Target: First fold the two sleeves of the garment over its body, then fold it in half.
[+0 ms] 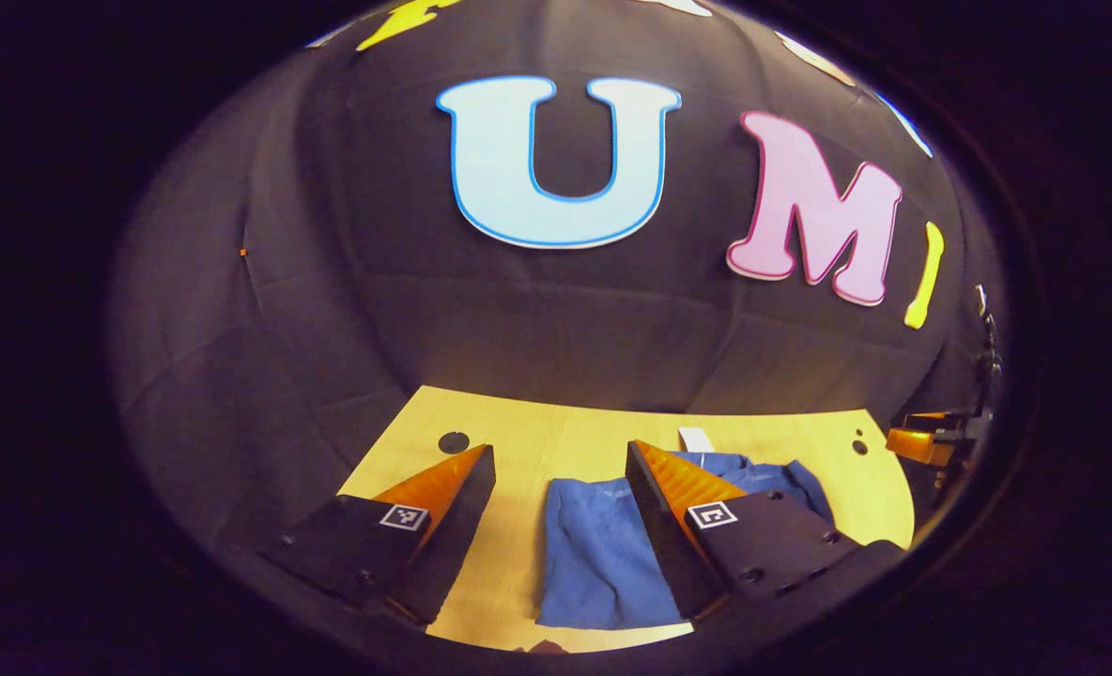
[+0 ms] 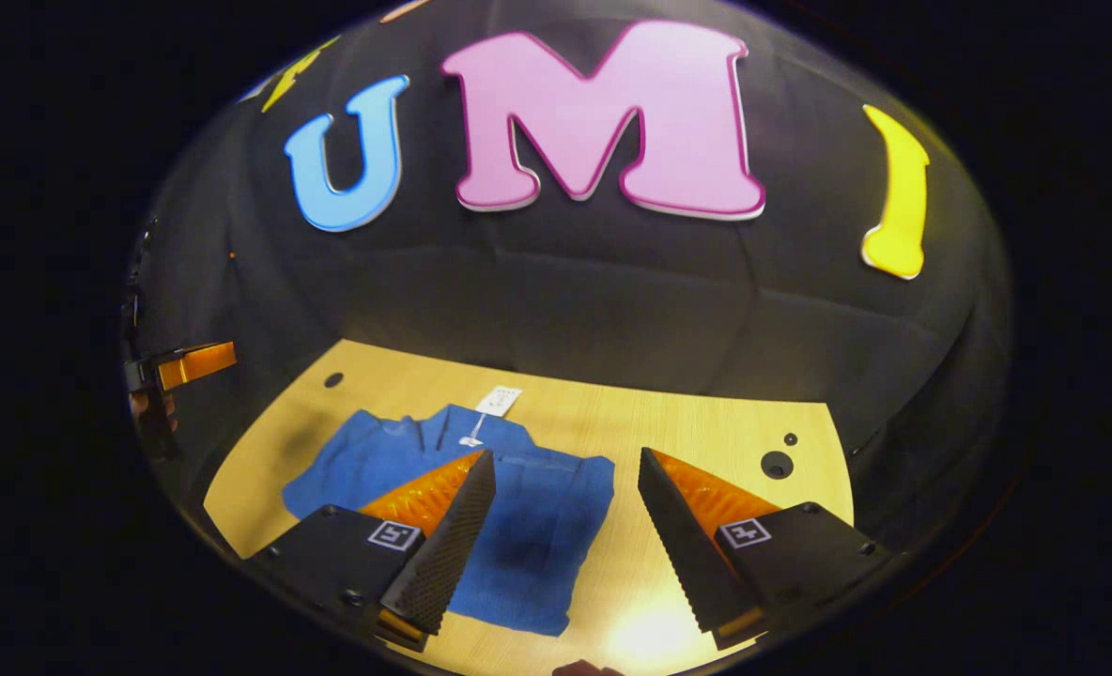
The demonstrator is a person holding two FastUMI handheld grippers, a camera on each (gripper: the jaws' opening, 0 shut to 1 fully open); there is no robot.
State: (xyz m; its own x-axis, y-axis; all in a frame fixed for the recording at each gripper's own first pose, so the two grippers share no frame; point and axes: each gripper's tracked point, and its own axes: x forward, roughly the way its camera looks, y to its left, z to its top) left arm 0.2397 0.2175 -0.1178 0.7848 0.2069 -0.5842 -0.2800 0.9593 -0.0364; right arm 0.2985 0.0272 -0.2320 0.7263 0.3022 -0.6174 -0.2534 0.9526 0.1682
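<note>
Garment on table, both grippers open and unloaded

**Left gripper view.** Your left gripper [image 1: 561, 479] hangs above the table [image 1: 537, 432] with its jaws spread wide and nothing between them. The blue garment [image 1: 598, 554] lies flat on the wood, beneath and just right of the gap between the fingers. A white tag [image 1: 695, 438] sits at its far edge. The other gripper shows at the right margin.

**Right gripper view.** Your right gripper [image 2: 565, 488] is likewise wide open and holds nothing. The garment [image 2: 547, 526] lies on the table [image 2: 706, 422], mostly under the near-side finger, with the collar and tag [image 2: 498, 401] toward the booth wall. It looks compact, so the sleeves appear to be folded in already; judge this before you proceed.

**Hazards.** If you pinch one layer only, the fold is likely to open as you lift. If the two grippers rise unevenly, the halves will probably land skewed. A grip taken too far inboard could drag the whole garment across the smooth wood.
</note>
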